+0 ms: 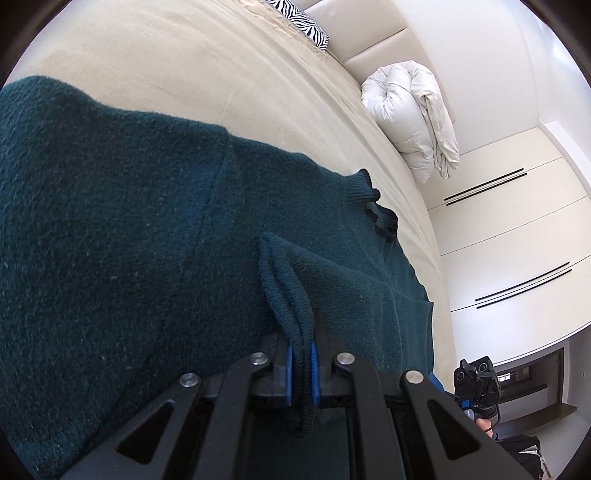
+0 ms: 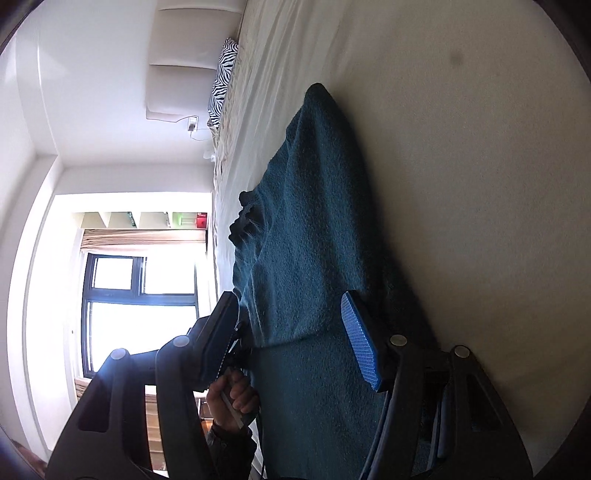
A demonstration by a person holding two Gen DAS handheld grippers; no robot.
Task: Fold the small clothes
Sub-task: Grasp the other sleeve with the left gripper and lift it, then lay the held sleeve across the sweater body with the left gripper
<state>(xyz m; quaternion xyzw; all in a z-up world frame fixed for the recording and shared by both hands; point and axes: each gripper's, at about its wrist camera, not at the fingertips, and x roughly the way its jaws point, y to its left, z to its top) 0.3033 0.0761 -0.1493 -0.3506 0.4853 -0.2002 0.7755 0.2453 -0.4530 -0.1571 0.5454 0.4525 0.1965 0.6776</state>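
- The task item I see is a dark teal knit sweater (image 1: pixel 129 221), fuzzy and slightly pilled on its broad panels, finer and ribbed along its hems. In the left wrist view it fills the left and centre of the frame, spread over a cream bed sheet (image 1: pixel 184 66); in the right wrist view it runs as a long band from upper centre to the bottom edge.
- A darker ruffled trim, which I take to be the collar (image 1: pixel 380 214), sits at the sweater's right edge in the left wrist view.
- My left gripper (image 1: pixel 303 363) is clenched on a ribbed, doubled hem edge of the sweater. The blue pads (image 1: pixel 289 363) press the fabric from both sides, at lower centre of the frame. The pinched fold rises as a narrow ridge above the jaws.
- My right gripper (image 2: pixel 295 339) stands released, jaws parted wide. Its blue textured pad (image 2: pixel 360 339) sits at lower right, the opposite black finger at lower left. The sweater lies between them; I see neither pad pressing on it.
- The right wrist view is rolled strongly, so the bed runs vertically down the frame.
- A hand (image 2: pixel 232 398) grips a black handle at lower left centre of the right wrist view.
- A rolled white duvet (image 1: pixel 410 122), puffy and creased, rests at upper right of the left wrist view.
- A zebra-print pillow (image 1: pixel 299 18) lies at the top edge.
- A dark-framed window (image 2: pixel 140 295) glows at left in the right wrist view.
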